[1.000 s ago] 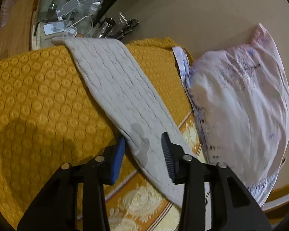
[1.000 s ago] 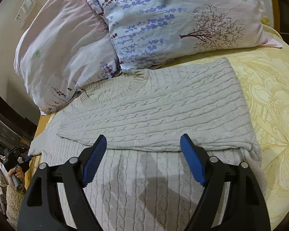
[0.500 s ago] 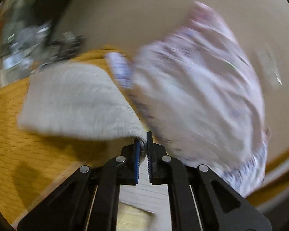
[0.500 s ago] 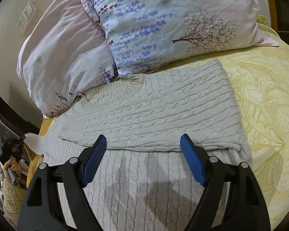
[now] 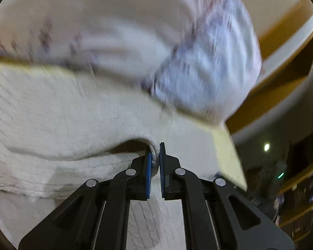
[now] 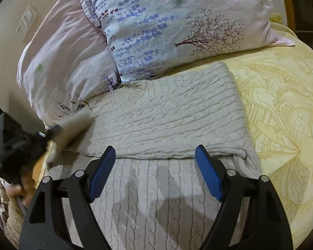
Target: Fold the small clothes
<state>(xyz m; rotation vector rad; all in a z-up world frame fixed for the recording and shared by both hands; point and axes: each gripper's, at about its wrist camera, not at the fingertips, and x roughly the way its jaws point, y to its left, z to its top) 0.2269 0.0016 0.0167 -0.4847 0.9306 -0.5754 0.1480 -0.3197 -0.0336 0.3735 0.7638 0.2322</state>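
A cream cable-knit sweater [image 6: 166,116] lies on the yellow bedspread [image 6: 281,108], its right sleeve folded across the body. My left gripper [image 5: 154,156] is shut on the sweater's left sleeve [image 5: 77,129] and holds it lifted over the sweater; the view is blurred. In the right wrist view that sleeve [image 6: 73,129] and my left gripper [image 6: 50,135] show blurred at the sweater's left edge. My right gripper [image 6: 156,156] is open and empty, hovering above the lower body of the sweater.
Two floral pillows [image 6: 177,27] lean at the head of the bed, just behind the sweater's collar. A wall with switch plates [image 6: 27,20] stands at the left. The bed's left edge [image 6: 39,166] drops off beside my left gripper.
My left gripper closed on the left sleeve, lifted it off the bed's side, and swung it right over the sweater. My right gripper stayed open and nearly still.
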